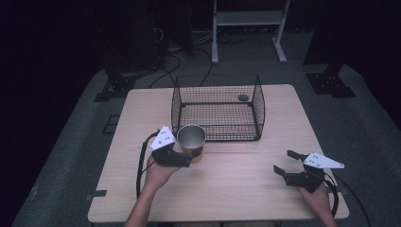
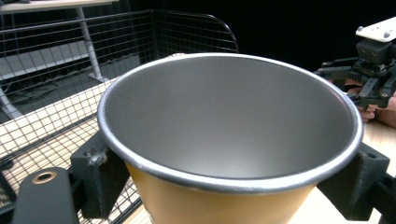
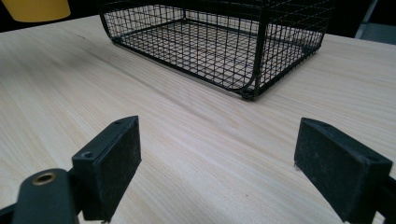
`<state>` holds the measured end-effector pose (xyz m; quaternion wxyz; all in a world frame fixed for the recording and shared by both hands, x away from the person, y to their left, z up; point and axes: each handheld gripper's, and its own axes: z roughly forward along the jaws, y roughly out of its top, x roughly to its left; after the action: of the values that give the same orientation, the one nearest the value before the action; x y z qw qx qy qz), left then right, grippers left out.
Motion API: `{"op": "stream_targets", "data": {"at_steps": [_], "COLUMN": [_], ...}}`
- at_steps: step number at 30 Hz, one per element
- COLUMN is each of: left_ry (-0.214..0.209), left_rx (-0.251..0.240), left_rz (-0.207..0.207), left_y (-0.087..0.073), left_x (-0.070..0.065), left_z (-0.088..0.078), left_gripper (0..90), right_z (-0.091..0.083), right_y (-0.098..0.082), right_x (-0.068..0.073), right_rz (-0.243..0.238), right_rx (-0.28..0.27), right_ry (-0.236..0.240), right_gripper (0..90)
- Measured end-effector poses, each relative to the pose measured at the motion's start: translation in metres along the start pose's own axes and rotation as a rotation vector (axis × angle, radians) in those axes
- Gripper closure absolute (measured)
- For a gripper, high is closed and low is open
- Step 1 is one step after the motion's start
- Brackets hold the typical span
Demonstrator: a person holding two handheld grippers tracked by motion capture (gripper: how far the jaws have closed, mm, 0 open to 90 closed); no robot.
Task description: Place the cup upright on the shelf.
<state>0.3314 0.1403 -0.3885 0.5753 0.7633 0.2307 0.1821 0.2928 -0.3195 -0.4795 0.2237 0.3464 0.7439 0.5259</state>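
Near front right corner of tabletop (image 1: 246,189): right gripper (image 1: 286,163), jaws wide apart, holding nothing. Left gripper (image 1: 191,156) clamped on yellow cup (image 1: 191,139), near front left corner of wire basket (image 1: 217,106).

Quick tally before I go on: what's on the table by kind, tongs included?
Cups: 1, the yellow cup with a grey inside, held in the left tongs
Wire baskets: 1, the black basket
Small dark round things: 1, inside the basket
Tongs: 2, counting the open right tongs
Total: 5
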Motion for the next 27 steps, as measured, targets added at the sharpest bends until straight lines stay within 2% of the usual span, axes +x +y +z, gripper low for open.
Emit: {"op": "stream_targets", "data": {"at_steps": [10,14,27], "left_ry": [-0.032,-0.053,-0.062], "left_rx": [-0.001,0.001,0.012], "left_rz": [0.008,0.005,0.013], "left_y": [0.018,0.029,0.049], "left_x": [0.006,0.012,0.026], "left_z": [0.012,0.017,0.030], "left_gripper": [14.1,14.1,14.1], "right_z": [0.000,0.000,0.000], "right_y": [0.000,0.000,0.000], "right_x": [0.000,0.000,0.000], "right_rz": [0.006,0.006,0.009], "right_rx": [-0.005,-0.006,-0.007], "right_ry": [0.004,0.005,0.006], "right_gripper": [13.6,13.6,13.6]}}
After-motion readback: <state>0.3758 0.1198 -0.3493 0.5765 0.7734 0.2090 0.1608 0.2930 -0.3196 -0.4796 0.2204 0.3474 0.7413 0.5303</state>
